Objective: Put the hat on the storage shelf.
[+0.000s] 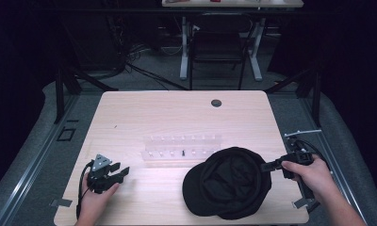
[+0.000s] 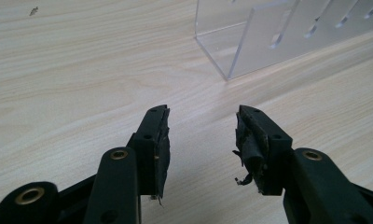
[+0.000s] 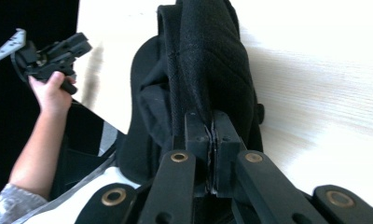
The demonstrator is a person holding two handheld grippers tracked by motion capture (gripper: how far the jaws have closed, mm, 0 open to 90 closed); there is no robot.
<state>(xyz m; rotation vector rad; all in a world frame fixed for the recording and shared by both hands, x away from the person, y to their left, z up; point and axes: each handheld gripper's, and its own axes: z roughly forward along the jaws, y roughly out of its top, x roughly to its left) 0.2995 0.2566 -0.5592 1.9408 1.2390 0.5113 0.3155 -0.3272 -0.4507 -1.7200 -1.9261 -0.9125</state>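
Bare tabletop (image 1: 130,113) beyond cap (image 1: 229,186), its edge between pinched right fingers (image 3: 212,135); left fingers (image 2: 152,140) apart, empty.

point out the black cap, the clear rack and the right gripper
black cap (image 1: 226,186): high view, on the inside of its crown
clear rack (image 1: 182,146): high view, on its middle rows
right gripper (image 3: 212,135): right gripper view, where its tips pinch the cap's edge

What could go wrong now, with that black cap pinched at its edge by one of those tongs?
The right gripper pinches only a thin fold at the edge of the black fabric cap, so the cloth might slip free. The clear plastic rack lies just beyond the cap; a swinging cap could knock it. The left gripper stands open, apart from the cap, giving no support.
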